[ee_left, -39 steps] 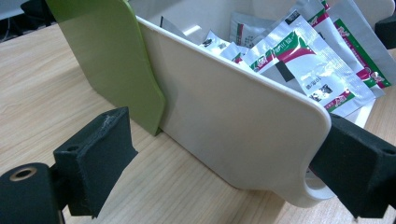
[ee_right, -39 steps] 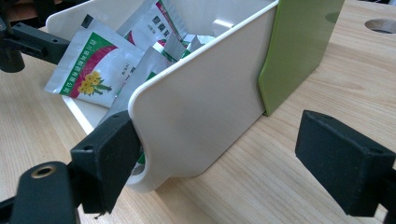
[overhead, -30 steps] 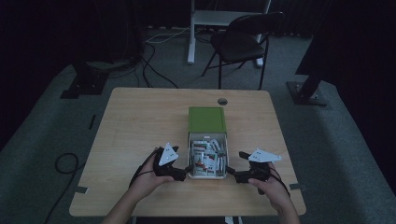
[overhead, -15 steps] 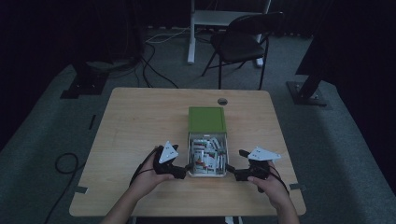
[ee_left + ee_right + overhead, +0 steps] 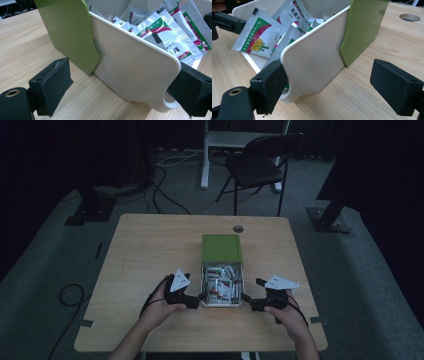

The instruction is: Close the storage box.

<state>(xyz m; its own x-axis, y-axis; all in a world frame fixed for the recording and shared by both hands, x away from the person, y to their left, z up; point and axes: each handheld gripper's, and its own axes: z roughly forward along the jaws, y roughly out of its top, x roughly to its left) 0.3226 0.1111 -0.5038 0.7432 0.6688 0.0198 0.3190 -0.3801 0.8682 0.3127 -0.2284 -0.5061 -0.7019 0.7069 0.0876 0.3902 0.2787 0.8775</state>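
Little has changed over the last second: the white box [image 5: 222,285] of sachets [image 5: 220,284] sits where it did, near the front edge of the table [image 5: 150,250] and a little right of its middle, its green lid [image 5: 221,248] slid back toward the far edge so that the front half lies uncovered. The left gripper [image 5: 198,299] and right gripper [image 5: 248,303] have stayed at the box's two front corners, shifting at most a shade. In the left gripper view the jaws stand apart, one dark pad [image 5: 51,85] clear of the box on the bare wood, the other at the box's rounded corner; the right gripper view shows the same, mirrored. Whether those inner pads actually press on the plastic is hard to say from here. The work seems paused at bracing the box, with neither gripper clamped on anything yet.
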